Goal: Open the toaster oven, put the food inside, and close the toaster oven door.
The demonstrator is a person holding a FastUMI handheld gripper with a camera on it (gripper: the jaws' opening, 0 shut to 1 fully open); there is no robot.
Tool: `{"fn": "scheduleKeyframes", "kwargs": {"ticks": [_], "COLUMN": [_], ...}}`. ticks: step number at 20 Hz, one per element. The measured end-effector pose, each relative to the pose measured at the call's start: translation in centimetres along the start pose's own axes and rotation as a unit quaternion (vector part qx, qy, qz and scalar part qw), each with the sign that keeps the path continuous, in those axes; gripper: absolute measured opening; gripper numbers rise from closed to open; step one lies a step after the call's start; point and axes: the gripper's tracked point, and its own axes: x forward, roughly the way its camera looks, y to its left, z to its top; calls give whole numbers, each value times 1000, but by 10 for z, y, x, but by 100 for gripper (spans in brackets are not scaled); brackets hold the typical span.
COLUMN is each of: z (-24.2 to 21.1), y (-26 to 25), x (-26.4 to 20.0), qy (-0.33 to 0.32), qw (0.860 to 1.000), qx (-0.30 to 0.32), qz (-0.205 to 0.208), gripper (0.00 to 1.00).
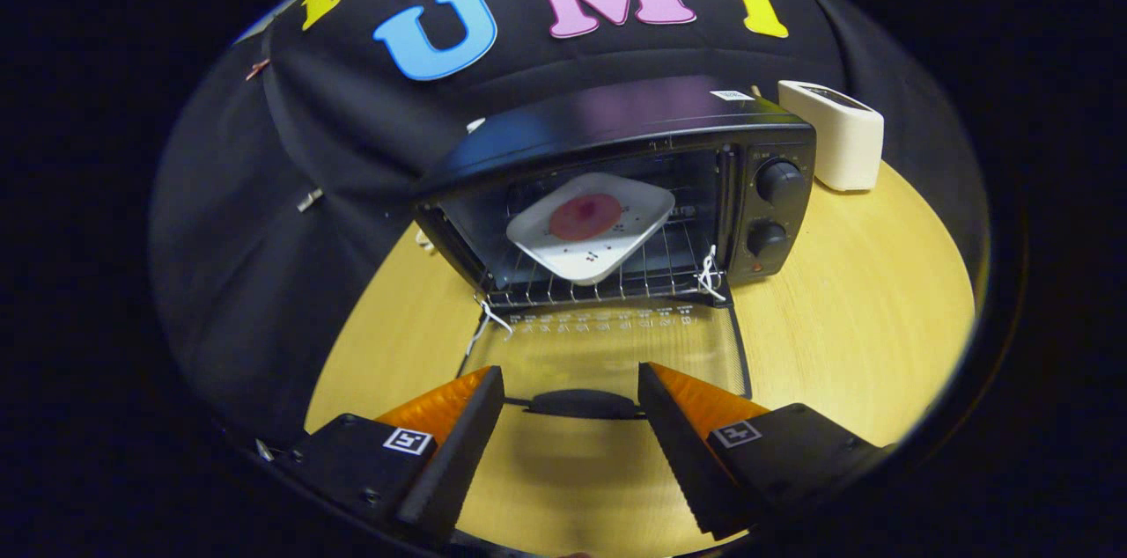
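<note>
Facing the lowered door's handle [583,404] crosswise between open fingers.
Hand-held gripper [570,391] gripped nothing; the plate [590,228] sat inside the toaster oven [616,197] beyond.

Door handle [583,404] ends behind fingers [458,444], perhaps untouched

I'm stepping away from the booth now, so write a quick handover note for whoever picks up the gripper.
Gripper: open, holding nothing, fingers either side of the door handle without touching it.
Toaster oven: on the wooden table, its glass door folded down flat toward the gripper.
Food: on a white plate lying tilted on the rack inside.
Done: oven opened, food in.
Left: lift the door shut.
</note>
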Motion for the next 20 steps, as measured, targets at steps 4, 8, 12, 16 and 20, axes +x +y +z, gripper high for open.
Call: {"fn": "scheduleKeyframes", "kwargs": {"ticks": [4, 8, 12, 16, 20], "z": [-41, -71, -79, -75, -69], "y": [-18, -34, -38, -40, -38], "x": [2, 19, 37, 49, 58], "qy": [49, 85, 83, 62, 55], "qw": [998, 993, 992, 991, 991], "qx": [-16, -25, -30, -43, -56], "qz": [-40, -78, -94, -108, -110], "gripper": [99, 99, 99, 99, 99]}}
